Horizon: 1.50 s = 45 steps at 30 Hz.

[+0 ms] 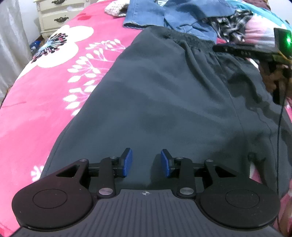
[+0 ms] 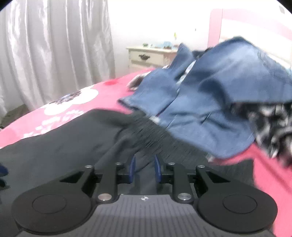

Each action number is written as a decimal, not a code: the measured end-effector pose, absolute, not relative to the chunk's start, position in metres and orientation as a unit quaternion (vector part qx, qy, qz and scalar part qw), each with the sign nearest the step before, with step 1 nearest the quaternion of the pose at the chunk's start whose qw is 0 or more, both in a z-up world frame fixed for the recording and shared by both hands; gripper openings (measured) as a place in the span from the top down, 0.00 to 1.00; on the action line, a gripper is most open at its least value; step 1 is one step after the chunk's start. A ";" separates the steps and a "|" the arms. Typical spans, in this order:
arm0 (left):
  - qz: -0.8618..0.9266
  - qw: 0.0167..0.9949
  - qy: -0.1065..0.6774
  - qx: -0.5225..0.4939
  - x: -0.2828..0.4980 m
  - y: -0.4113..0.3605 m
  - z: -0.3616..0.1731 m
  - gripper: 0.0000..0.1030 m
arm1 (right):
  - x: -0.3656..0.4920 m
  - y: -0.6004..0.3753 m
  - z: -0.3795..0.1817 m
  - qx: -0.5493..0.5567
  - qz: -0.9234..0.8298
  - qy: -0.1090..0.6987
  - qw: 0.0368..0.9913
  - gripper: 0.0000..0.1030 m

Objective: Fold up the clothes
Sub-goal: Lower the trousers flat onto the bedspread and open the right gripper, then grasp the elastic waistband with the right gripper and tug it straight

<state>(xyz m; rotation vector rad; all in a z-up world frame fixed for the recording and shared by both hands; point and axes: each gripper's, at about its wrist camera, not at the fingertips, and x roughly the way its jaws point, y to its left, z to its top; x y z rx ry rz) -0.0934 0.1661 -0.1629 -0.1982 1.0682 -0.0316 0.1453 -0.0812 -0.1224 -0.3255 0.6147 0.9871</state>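
Dark trousers [image 1: 164,102] spread flat on the bed [image 1: 36,113], soft and limp, best pinched at the waistband; left hand-held gripper [image 1: 146,162] open above the cloth, right hand-held gripper [image 2: 144,169] pinching a ridge of cloth.

No readable text anywhere (crosshair mark only, on gripper housing [image 1: 145,193]).

A cream wooden nightstand with dark metal drawer pulls [image 1: 54,16] stood beside the bed, near pale grey pleated curtains [image 2: 54,51]. The bed wore a pink blanket with white flower prints [image 1: 60,73]. A pink painted headboard [image 2: 215,25] rose against the white wall [image 2: 155,23].
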 end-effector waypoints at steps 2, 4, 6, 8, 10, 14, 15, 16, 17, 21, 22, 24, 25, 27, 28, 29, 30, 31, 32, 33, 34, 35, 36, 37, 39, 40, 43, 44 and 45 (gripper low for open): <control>-0.014 0.859 0.502 -0.102 -0.088 0.166 -0.164 0.66 | 0.154 -0.075 -0.121 -0.172 0.472 0.278 0.818 0.60; -0.015 0.864 0.491 -0.108 -0.081 0.165 -0.164 0.63 | 0.162 -0.070 -0.120 -0.191 0.480 0.268 0.813 0.57; -0.014 0.871 0.478 -0.114 -0.074 0.164 -0.163 0.61 | 0.166 -0.061 -0.121 -0.216 0.494 0.262 0.800 0.53; -0.010 0.876 0.467 -0.121 -0.067 0.164 -0.163 0.60 | 0.168 -0.052 -0.124 -0.232 0.503 0.260 0.791 0.53; -0.007 0.877 0.463 -0.126 -0.062 0.165 -0.165 0.59 | 0.169 -0.043 -0.129 -0.250 0.507 0.263 0.782 0.53; -0.004 0.878 0.460 -0.136 -0.057 0.166 -0.171 0.59 | 0.169 -0.029 -0.141 -0.293 0.504 0.270 0.766 0.84; -0.004 0.877 0.459 -0.138 -0.056 0.166 -0.172 0.59 | 0.168 -0.028 -0.142 -0.304 0.502 0.267 0.764 0.89; -0.004 0.878 0.459 -0.139 -0.056 0.166 -0.173 0.59 | 0.167 -0.027 -0.144 -0.315 0.500 0.264 0.762 0.90; -0.004 0.878 0.458 -0.140 -0.056 0.166 -0.174 0.59 | 0.166 -0.027 -0.143 -0.319 0.499 0.258 0.763 0.91; -0.003 0.880 0.456 -0.135 -0.055 0.166 -0.174 0.59 | 0.164 -0.026 -0.141 -0.326 0.485 0.229 0.779 0.93; -0.003 0.880 0.456 -0.133 -0.054 0.166 -0.174 0.59 | 0.165 -0.025 -0.141 -0.327 0.481 0.225 0.782 0.93; -0.002 0.881 0.456 -0.131 -0.053 0.165 -0.175 0.59 | 0.166 -0.023 -0.141 -0.328 0.473 0.216 0.789 0.93; -0.002 0.881 0.456 -0.130 -0.052 0.165 -0.175 0.59 | 0.167 -0.022 -0.142 -0.328 0.469 0.213 0.792 0.93; 0.000 0.881 0.456 -0.129 -0.052 0.165 -0.176 0.59 | 0.171 -0.021 -0.147 -0.321 0.462 0.218 0.798 0.92; 0.001 0.881 0.456 -0.128 -0.052 0.165 -0.177 0.59 | 0.173 -0.021 -0.150 -0.317 0.459 0.221 0.800 0.91; 0.002 0.881 0.455 -0.127 -0.052 0.164 -0.177 0.59 | 0.175 -0.020 -0.153 -0.313 0.456 0.223 0.803 0.90; 0.002 0.882 0.455 -0.126 -0.052 0.164 -0.177 0.59 | 0.177 -0.020 -0.155 -0.309 0.452 0.226 0.805 0.89; 0.002 0.882 0.454 -0.124 -0.052 0.163 -0.177 0.59 | 0.179 -0.020 -0.158 -0.305 0.449 0.229 0.808 0.88; 0.003 0.883 0.454 -0.123 -0.053 0.163 -0.177 0.59 | 0.181 -0.020 -0.161 -0.300 0.446 0.232 0.811 0.85; 0.003 0.883 0.453 -0.122 -0.053 0.163 -0.177 0.59 | 0.188 -0.025 -0.156 -0.268 0.446 0.244 0.818 0.83; 0.004 0.883 0.453 -0.122 -0.053 0.162 -0.177 0.59 | 0.198 -0.034 -0.148 -0.220 0.449 0.257 0.827 0.83; 0.004 0.883 0.454 -0.121 -0.053 0.162 -0.178 0.58 | 0.208 -0.044 -0.141 -0.177 0.444 0.264 0.838 0.83; 0.004 0.883 0.454 -0.120 -0.052 0.162 -0.178 0.58 | 0.217 -0.053 -0.136 -0.146 0.434 0.271 0.847 0.83; 0.004 0.883 0.454 -0.118 -0.052 0.162 -0.178 0.58 | 0.229 -0.065 -0.129 -0.113 0.419 0.277 0.857 0.83; 0.003 0.883 0.455 -0.117 -0.051 0.162 -0.178 0.58 | 0.249 -0.091 -0.115 -0.061 0.389 0.285 0.874 0.83; 0.003 0.883 0.455 -0.117 -0.051 0.162 -0.178 0.58 | 0.257 -0.107 -0.107 -0.042 0.374 0.288 0.880 0.83; 0.003 0.882 0.455 -0.119 -0.050 0.163 -0.178 0.58 | 0.276 -0.155 -0.087 0.002 0.348 0.304 0.887 0.80; 0.003 0.882 0.456 -0.119 -0.050 0.162 -0.178 0.58 | 0.280 -0.171 -0.082 0.014 0.348 0.315 0.883 0.79; 0.004 0.882 0.456 -0.118 -0.050 0.162 -0.178 0.58 | 0.284 -0.185 -0.083 0.036 0.354 0.340 0.870 0.79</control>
